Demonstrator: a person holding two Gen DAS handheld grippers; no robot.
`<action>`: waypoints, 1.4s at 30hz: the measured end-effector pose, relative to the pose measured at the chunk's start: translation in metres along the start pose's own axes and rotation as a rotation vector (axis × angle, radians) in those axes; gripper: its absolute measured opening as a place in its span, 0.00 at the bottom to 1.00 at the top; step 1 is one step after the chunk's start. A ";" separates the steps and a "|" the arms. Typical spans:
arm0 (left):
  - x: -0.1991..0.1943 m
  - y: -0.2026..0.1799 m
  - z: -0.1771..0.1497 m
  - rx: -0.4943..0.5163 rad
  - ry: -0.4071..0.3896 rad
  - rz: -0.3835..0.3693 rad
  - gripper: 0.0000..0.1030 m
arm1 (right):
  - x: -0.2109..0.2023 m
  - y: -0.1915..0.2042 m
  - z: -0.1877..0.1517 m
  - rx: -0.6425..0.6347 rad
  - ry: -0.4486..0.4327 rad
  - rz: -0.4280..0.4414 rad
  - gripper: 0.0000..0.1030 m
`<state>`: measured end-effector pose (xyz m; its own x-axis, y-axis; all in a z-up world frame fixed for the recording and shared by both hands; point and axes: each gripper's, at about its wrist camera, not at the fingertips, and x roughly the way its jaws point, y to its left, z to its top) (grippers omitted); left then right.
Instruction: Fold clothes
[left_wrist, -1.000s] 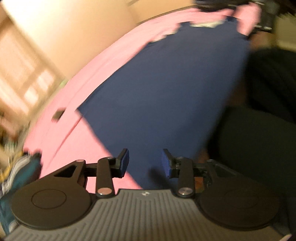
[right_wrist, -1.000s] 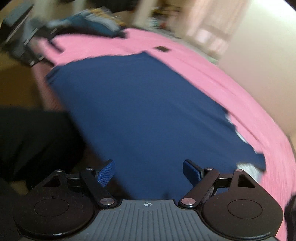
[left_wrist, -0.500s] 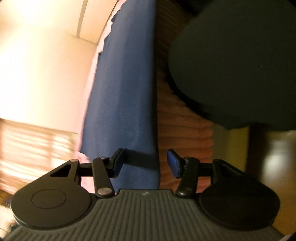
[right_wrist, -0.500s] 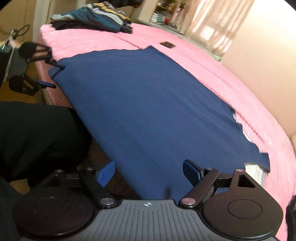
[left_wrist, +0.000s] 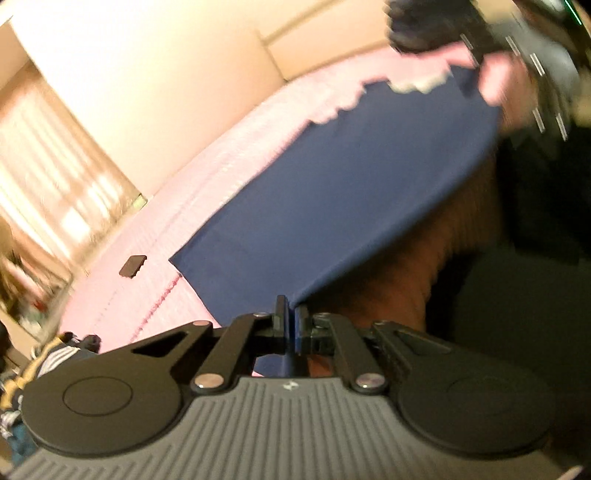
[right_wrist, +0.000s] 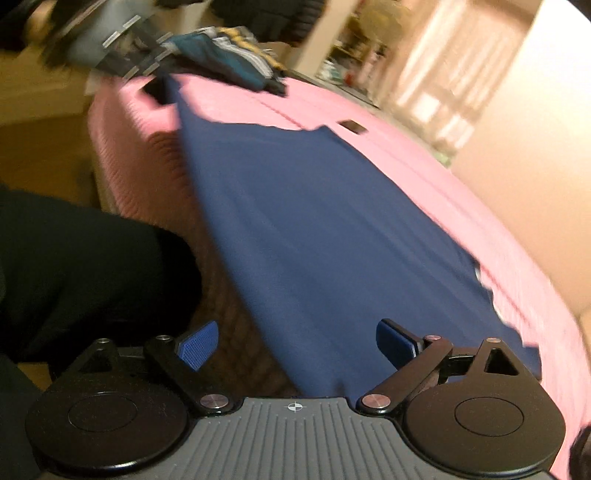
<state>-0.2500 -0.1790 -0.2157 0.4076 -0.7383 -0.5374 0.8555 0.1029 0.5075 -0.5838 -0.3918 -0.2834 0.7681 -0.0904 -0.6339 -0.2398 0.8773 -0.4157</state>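
Navy shirt (left_wrist: 332, 206) fabric lies spread flat over a pink bed cover (left_wrist: 155, 266) in the left wrist view, its near edge hanging off the side of the bed. At the bottom of that picture the left gripper (left_wrist: 291, 325) is clenched on a corner of the shirt, the two fingers pressed together with a thin fold of blue cloth between them. A small dark flat object (left_wrist: 133, 265) rests on the pink cover just beyond the shirt's far corner, and a bundle of striped clothes (left_wrist: 44, 358) sits at the lower left edge. At the top right the other gripper appears only as a smeared grey and black shape at the shirt's far corner (too blurred to read any detail). In the right wrist view the same shirt (right_wrist: 332, 229) stretches away across the bed cover (right_wrist: 424, 177), with its near edge draped over the bed's side. The right gripper (right_wrist: 295, 345) is released, its blue-padded fingers (right_wrist: 197, 345) spread wide on either side of the hem and not touching it. A heap of teal and striped clothes (right_wrist: 229, 59) lies at the far end of the bed, and a dark trouser leg (right_wrist: 85, 273) of the person fills the left side.
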 end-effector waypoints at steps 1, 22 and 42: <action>0.001 0.008 0.005 -0.019 -0.004 -0.008 0.03 | 0.005 0.005 0.000 -0.032 0.000 -0.015 0.92; -0.012 0.015 0.011 0.026 0.030 -0.023 0.02 | 0.002 -0.038 -0.030 -0.245 0.126 -0.293 0.01; -0.091 0.039 0.025 -0.072 -0.012 -0.028 0.02 | -0.094 -0.043 0.035 -0.244 0.117 -0.223 0.01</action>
<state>-0.2612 -0.1247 -0.1302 0.3796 -0.7497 -0.5421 0.8876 0.1297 0.4421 -0.6252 -0.4045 -0.1834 0.7475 -0.3330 -0.5748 -0.2197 0.6927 -0.6869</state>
